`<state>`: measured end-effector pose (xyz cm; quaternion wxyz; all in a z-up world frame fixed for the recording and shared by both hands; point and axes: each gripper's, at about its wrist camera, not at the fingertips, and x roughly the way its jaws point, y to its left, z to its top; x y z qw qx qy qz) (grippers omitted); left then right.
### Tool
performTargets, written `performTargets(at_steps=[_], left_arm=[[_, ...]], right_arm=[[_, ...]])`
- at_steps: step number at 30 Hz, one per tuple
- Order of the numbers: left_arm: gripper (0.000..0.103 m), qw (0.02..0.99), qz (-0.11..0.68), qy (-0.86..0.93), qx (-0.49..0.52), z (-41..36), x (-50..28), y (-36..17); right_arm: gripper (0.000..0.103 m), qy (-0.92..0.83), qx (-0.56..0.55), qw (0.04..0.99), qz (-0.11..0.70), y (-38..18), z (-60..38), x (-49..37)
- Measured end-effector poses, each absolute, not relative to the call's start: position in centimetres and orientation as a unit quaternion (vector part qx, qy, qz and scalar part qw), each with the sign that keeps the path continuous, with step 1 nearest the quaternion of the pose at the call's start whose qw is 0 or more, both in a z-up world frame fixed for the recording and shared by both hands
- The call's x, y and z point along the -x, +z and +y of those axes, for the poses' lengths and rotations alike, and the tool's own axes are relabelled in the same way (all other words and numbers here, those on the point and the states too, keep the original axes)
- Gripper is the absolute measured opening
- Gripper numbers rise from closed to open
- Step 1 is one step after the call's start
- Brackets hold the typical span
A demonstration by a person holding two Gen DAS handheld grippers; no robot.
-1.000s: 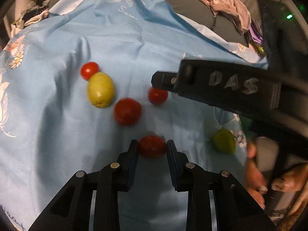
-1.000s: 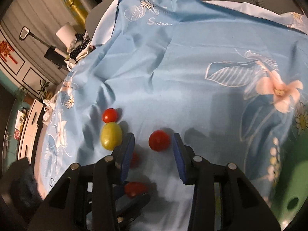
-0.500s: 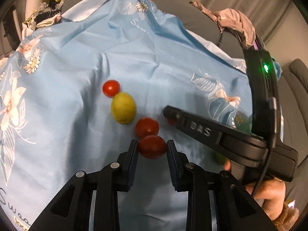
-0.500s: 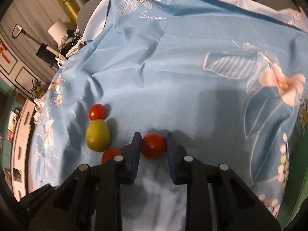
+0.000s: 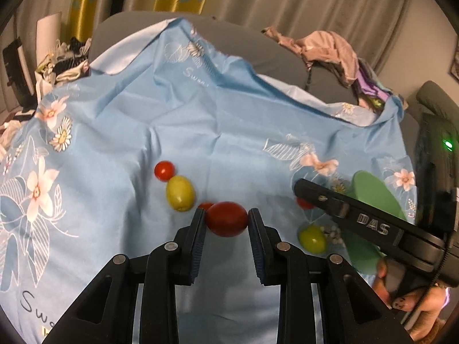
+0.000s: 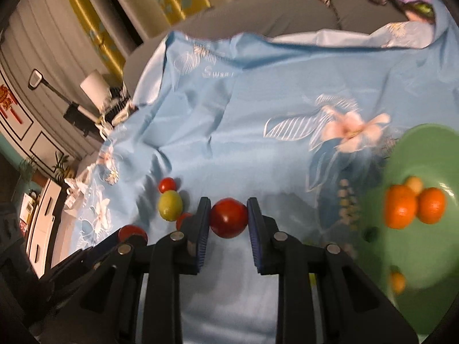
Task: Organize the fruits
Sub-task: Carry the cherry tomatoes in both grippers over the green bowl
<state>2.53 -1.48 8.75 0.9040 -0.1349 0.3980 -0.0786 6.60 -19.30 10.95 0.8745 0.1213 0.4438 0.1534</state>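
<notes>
The left gripper (image 5: 226, 223) pinched a red tomato (image 5: 227, 219) between its two blue pads. The tomato was up off the blue cloth (image 5: 218, 120). Just behind the left finger, a bit of another red tomato (image 5: 205, 205) peeked out. Next to that one lay a yellow-green fruit (image 5: 180, 192) on the cloth, and a small red tomato (image 5: 164, 170) touched its far side.

The right gripper (image 6: 228, 220) pinched its own red tomato (image 6: 228, 218) tight between its pads. That tomato was also up off the cloth. In the left wrist view the right gripper came in from the right side as a long black bar with white letters on it, and a little red showed at its tip. A person's fingers (image 5: 407, 301) held it from below.

Under that black bar lay another yellow-green fruit (image 5: 312, 239) on the cloth, close to a green plate (image 6: 424, 149). The plate sat at the right edge of the cloth. Two orange fruits (image 6: 413, 206) lay side by side on it, touching. A small pale fruit sat behind them, but it was too blurry to name.

The cloth had white flowers and leaves printed on it. It lay over a grey couch (image 5: 126, 25). A heap of pink clothes (image 5: 327, 48) rested on the couch behind the cloth.
</notes>
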Motion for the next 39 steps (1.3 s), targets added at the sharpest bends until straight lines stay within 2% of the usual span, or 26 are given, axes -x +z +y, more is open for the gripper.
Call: performTargets(at_steps=[6,18,39], left_arm=[[0.030,0.909,0.382,-0.097,0.133,-2.3,-1.5,10.1],[0.030,0.923,0.349,-0.126,0.099,-6.9,-0.2,12.4],[0.030,0.917,0.340,-0.202,0.045,-17.7,-1.4,14.2]], right_arm=[[0.026,0.126,-0.123,0.893,0.413,12.6,-21.9,-2.9],[0.026,0.087,-0.122,0.922,0.358,15.5,-25.8,-0.8],[0.027,0.010,-0.165,0.930,0.327,16.5,-33.6,1.6]])
